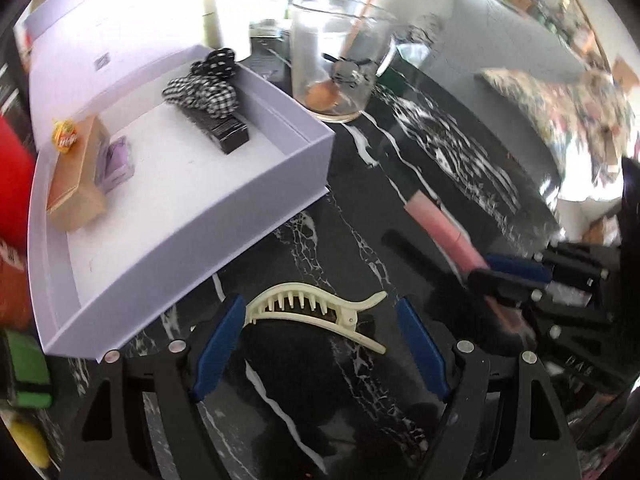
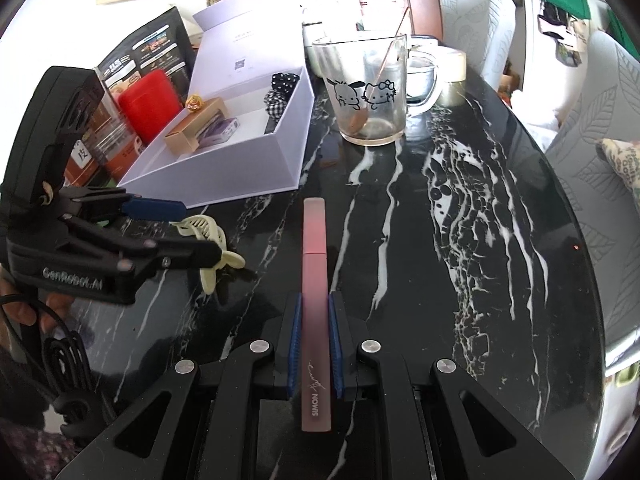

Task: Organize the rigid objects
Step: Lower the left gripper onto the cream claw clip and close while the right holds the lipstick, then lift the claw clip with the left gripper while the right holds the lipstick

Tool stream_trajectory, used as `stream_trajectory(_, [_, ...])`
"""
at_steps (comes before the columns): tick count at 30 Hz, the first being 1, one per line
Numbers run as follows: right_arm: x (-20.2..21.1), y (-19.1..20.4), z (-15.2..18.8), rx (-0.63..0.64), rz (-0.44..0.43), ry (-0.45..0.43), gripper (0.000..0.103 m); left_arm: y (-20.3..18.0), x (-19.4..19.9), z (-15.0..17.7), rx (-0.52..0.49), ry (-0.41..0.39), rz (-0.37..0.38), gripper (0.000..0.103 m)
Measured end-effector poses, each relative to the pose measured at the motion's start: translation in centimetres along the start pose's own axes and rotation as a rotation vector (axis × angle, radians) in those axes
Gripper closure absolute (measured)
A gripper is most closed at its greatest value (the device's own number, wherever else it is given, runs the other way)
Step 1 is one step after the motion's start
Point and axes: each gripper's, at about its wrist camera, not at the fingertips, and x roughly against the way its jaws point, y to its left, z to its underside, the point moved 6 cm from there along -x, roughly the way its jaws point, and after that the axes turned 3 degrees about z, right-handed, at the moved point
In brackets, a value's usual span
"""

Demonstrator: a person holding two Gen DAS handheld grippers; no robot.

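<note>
— Two things were left on the bench [image 2: 460,208]: the clip [image 1: 320,308] and the tube [image 2: 314,280]. Several already lay in the box [image 1: 224,216], far left.

— The tongs?

— Right tongs [image 2: 314,344] pinched the tube; left tongs [image 1: 320,344] were spread around the clip.

— Surface?

— Black marble, a cup [image 2: 366,96] far, chairs beyond.

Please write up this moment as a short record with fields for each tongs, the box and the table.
left tongs: open, straddling the hair clip on the table
right tongs: shut on the pink tube
box: open, holds scrunchies, a tan carton, a purple pack
table: black marble, glass mug behind
</note>
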Motion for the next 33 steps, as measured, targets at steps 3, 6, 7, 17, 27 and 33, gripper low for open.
stream_trajectory(3, [-0.1, -0.1, -0.1, -0.005, 0.002, 0.004, 0.090, -0.1, -0.9, 0.0, -0.059, 0.048, -0.059, 0.025])
stream_trajectory(6, [-0.1, -0.2, -0.1, -0.009, 0.002, 0.005, 0.090, -0.1, -2.2, 0.4, -0.109, 0.119, -0.070, 0.025])
stream_trajectory(7, [-0.1, -0.2, -0.1, -0.009, 0.001, 0.006, 0.090, -0.1, -2.4, 0.5, -0.112, 0.134, -0.058, 0.024])
stream_trajectory(17, [0.0, 0.1, 0.0, -0.013, -0.003, 0.004, 0.090, 0.2, -0.7, 0.7, -0.106, 0.070, -0.037, 0.044])
stream_trajectory(27, [0.3, 0.4, 0.0, -0.002, 0.000, -0.005, 0.090, 1.6, 0.0, 1.4, -0.030, 0.059, -0.017, 0.085])
stream_trajectory(33, [0.7, 0.5, 0.0, -0.002, -0.005, -0.012, 0.090, 1.7, 0.3, 2.0, 0.003, 0.083, 0.022, 0.085])
